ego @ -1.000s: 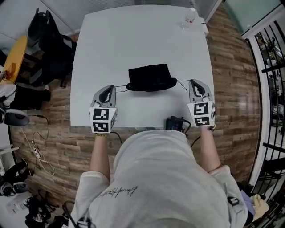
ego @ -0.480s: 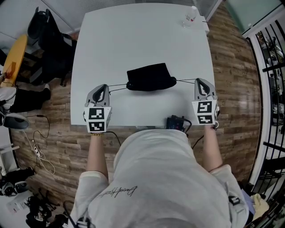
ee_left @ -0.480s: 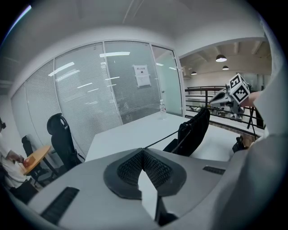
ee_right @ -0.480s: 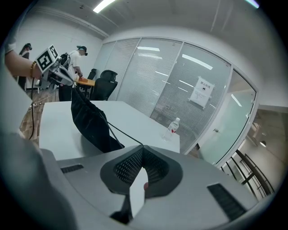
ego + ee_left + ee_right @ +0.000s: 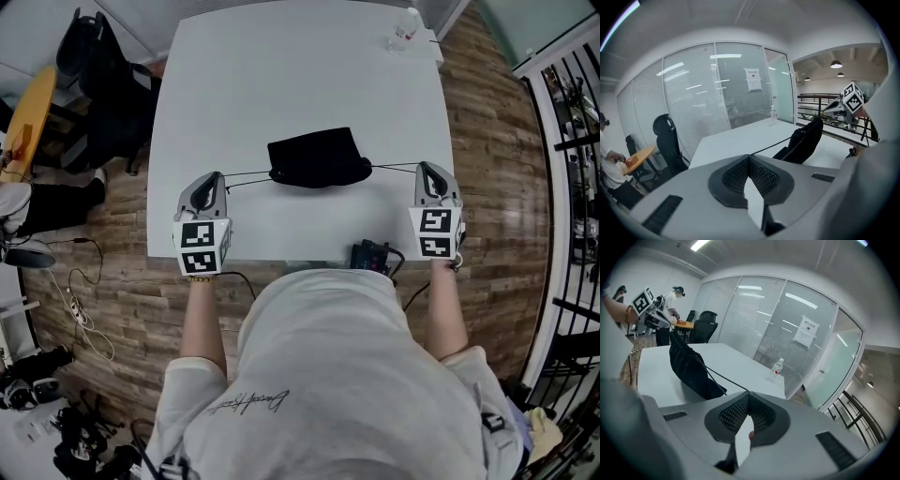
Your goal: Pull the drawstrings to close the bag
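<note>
A black drawstring bag lies on the white table, its gathered mouth toward me. Two thin black drawstrings run out of it, taut, one to each side. My left gripper is shut on the left drawstring near the table's left front. My right gripper is shut on the right drawstring near the right edge. In the left gripper view the string leads from the jaws to the bag. In the right gripper view the string runs to the bag.
A water bottle stands at the table's far right corner. A small black device with a cable sits at the front edge. Black office chairs stand left of the table, and a railing runs along the right.
Both grippers have moved outward, away from each other, drawing the strings straighter. The bag's mouth has bunched up tighter and the bag has shifted slightly away from me.
</note>
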A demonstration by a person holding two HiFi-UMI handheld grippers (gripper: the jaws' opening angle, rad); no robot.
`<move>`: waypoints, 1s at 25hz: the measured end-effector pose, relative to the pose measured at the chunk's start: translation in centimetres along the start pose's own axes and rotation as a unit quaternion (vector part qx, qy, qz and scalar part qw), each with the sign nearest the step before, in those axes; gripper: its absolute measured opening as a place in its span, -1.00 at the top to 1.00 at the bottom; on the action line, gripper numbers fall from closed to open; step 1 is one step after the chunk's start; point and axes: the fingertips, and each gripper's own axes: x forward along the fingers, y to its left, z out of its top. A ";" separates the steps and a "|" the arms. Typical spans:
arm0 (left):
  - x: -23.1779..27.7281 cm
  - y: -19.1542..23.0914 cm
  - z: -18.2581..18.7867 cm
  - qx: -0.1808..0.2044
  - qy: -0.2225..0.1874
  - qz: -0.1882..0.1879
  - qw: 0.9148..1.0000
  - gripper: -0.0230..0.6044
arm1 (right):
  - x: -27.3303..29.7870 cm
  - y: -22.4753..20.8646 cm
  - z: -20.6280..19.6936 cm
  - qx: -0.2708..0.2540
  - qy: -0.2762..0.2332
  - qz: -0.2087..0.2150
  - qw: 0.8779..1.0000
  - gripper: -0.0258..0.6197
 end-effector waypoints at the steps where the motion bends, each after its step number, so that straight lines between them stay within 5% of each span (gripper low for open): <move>1: 0.0 0.2 0.0 -0.001 -0.001 0.003 1.000 0.89 | 0.1 -0.1 -0.1 0.001 0.001 -0.002 1.000 0.85; 25: 0.0 1.8 -0.4 -0.006 0.000 0.026 1.000 0.89 | -0.8 -4.6 -2.9 0.021 0.028 -0.058 0.998 0.85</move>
